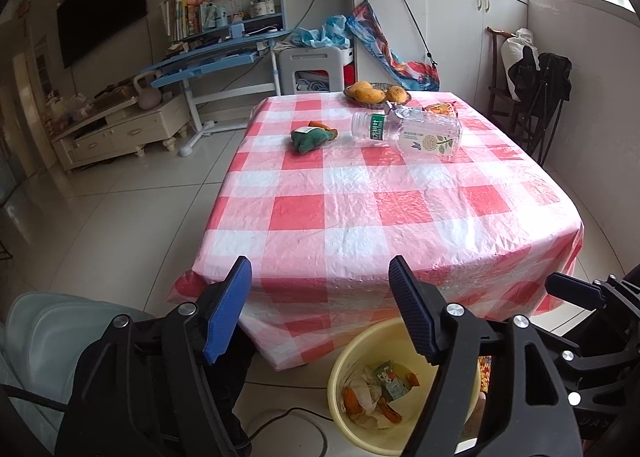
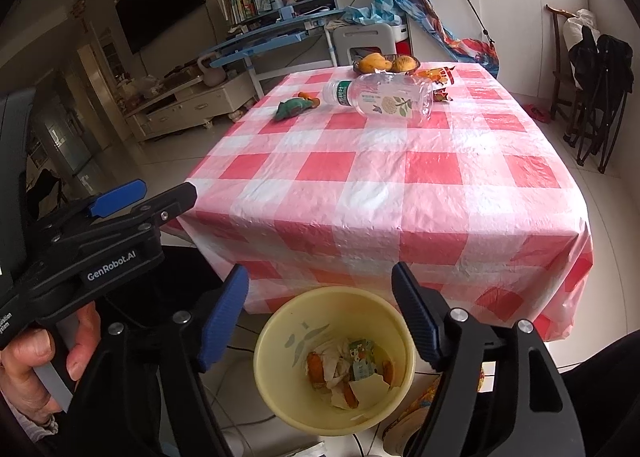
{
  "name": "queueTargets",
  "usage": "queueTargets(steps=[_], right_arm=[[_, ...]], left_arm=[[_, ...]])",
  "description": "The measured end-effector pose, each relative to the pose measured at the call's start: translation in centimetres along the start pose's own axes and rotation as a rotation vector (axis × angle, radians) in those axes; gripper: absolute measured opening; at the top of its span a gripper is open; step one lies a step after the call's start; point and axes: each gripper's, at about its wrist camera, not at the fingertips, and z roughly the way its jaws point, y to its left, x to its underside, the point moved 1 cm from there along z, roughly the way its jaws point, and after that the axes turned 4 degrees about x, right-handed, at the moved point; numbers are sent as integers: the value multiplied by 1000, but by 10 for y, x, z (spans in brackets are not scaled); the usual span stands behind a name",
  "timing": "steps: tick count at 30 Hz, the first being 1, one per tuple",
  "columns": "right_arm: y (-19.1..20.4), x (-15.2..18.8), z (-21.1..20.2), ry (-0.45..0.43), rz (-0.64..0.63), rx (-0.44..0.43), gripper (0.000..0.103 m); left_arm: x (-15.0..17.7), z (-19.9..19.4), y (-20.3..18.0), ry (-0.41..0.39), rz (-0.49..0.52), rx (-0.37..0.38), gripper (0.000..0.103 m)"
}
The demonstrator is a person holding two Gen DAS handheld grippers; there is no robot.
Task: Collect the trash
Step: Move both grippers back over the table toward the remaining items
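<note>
The round pale-yellow plastic bin (image 2: 334, 361) stands on the floor just in front of the near edge of the table, below my two grippers. It already holds some of the trash: crumpled white paper (image 2: 334, 367), orange peel (image 2: 316, 367) and a small flattened green drink carton (image 2: 362, 363). I judge that part of the job done.

My left gripper (image 1: 320, 305) hangs above the bin's left side with its blue-padded jaws apart and nothing between them. My right gripper (image 2: 320, 309) hangs right over the bin's mouth, jaws likewise apart and empty.

What is left lies at the far end of the table with the red-and-white checked plastic cloth (image 1: 360, 213). A large clear plastic bottle with a flower label (image 1: 424, 137) lies on its side, touching a smaller clear bottle with a green label (image 1: 370, 127) on its left. A crumpled green-and-orange wrapper (image 1: 310, 137) lies to their left, and an orange snack packet (image 1: 440, 109) just behind the big bottle. All four are well apart from me and untouched.

The dish of yellow mangoes (image 1: 376, 93) at the far edge is, I reckon, not trash. So roughly half the collecting remains.
</note>
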Motion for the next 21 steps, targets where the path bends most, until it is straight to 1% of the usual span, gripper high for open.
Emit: queueTargets(steps=[3, 6, 10, 16, 21], right_arm=[[2, -1, 2, 1, -1, -5, 74], [4, -7, 4, 4, -4, -16, 74], [4, -20, 3, -13, -20, -10, 76], [0, -36, 11, -5, -53, 2, 77], [1, -56, 19, 2, -122, 8, 79]], left_arm=[[-3, 7, 10, 11, -27, -10, 70], [-6, 15, 24, 23, -79, -17, 70], [-10, 28, 44, 43, -146, -24, 71], [-14, 45, 55, 67, -178, -28, 72], [-21, 58, 59, 84, -199, -15, 73]])
